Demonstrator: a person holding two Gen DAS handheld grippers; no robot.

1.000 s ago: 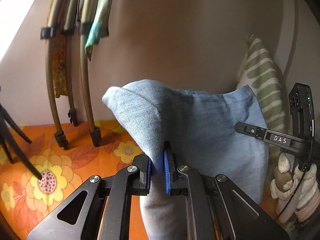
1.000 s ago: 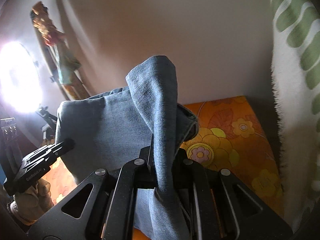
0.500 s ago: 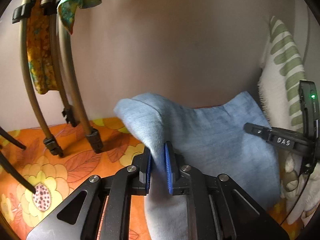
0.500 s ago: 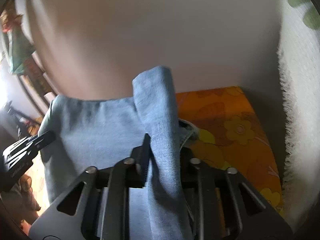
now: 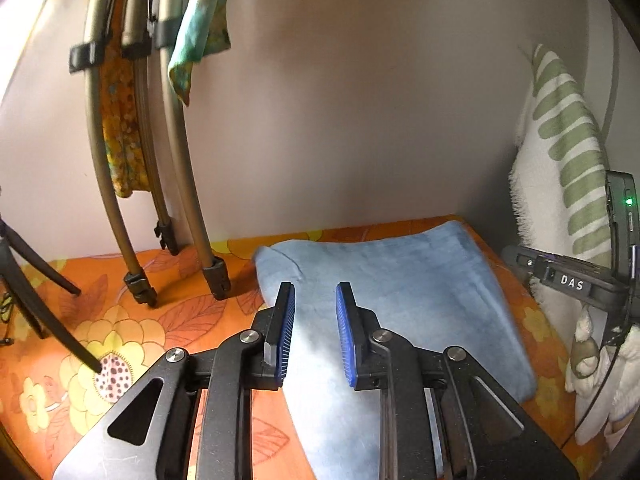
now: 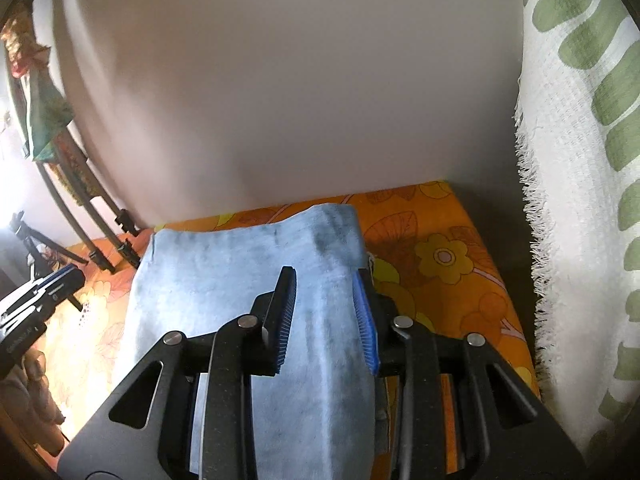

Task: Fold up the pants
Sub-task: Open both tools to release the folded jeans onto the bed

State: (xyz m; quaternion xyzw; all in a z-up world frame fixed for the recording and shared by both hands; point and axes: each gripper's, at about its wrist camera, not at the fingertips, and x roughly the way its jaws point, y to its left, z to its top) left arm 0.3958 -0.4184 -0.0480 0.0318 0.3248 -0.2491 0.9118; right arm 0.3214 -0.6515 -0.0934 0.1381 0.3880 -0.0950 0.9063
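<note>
The light blue denim pants (image 5: 400, 280) lie folded over on the orange flowered cloth (image 5: 120, 328), their far edge near the wall. My left gripper (image 5: 315, 294) is open just above the pants' left part, nothing between its blue pads. In the right wrist view the pants (image 6: 224, 280) lie flat, and my right gripper (image 6: 326, 280) is open over their right edge, fabric passing under and between its fingers without being pinched. The right gripper also shows at the right of the left wrist view (image 5: 568, 280).
Tan curved poles (image 5: 176, 160) with hanging scarves lean on the wall at the back left. A tripod leg (image 5: 44, 312) stands at the left. A white towel with green stripes (image 6: 580, 200) hangs along the right side. The wall is close behind.
Both grippers held the pants' edge lifted; they moved it forward and down, then opened. The fabric now lies flat on the cloth.
</note>
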